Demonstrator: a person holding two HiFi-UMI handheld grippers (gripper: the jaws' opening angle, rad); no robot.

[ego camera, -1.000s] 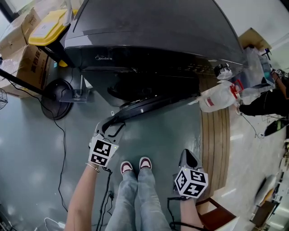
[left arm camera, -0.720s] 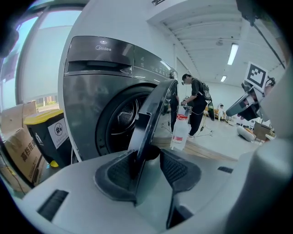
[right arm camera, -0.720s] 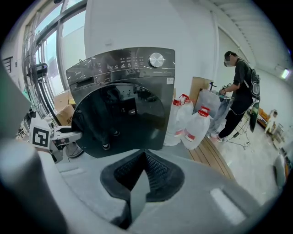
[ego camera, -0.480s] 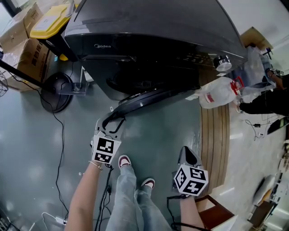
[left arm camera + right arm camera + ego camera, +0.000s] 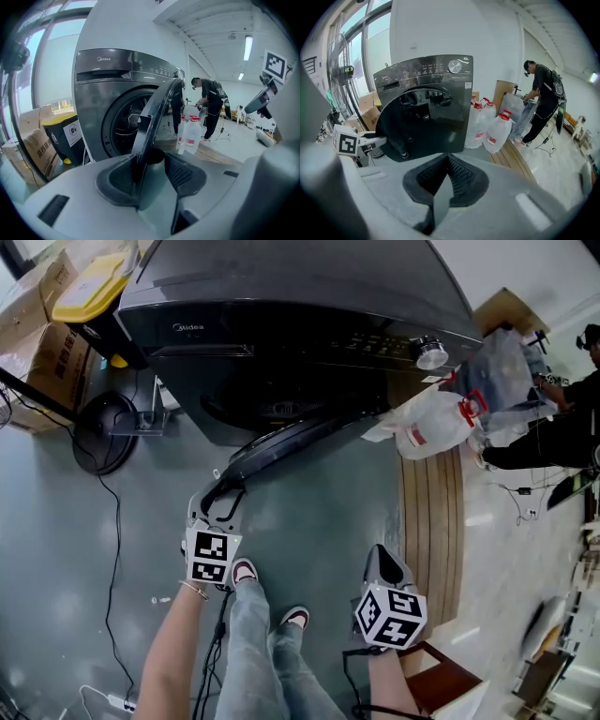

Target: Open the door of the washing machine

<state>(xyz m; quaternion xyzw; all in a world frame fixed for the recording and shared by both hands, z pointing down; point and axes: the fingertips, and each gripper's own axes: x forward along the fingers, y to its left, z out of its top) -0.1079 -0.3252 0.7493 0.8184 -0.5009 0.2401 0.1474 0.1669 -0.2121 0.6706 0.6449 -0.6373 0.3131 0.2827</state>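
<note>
Step in hand: the swing-open, probably late stage. Washing machine [image 5: 309, 296] stands in front of the person. Its round door [image 5: 291, 442] is off the latch and swung well out from the front, hinged at the head view's right, with the drum opening [image 5: 126, 124] exposed. Left gripper [image 5: 217, 502] is at the door's free edge with its jaws spread. The rim sits between them, against one pad [image 5: 119, 176], with a gap to the other, so it is hooked rather than pinched. Right gripper [image 5: 382, 563] hangs low beside the person, well apart from the door, jaws pressed together on nothing. Water jugs [image 5: 431, 423] stand just past the hinge side. Next move, my read: either drag the rim further out with the hooking jaw, or back straight off the edge without nudging the door shut.
</note>
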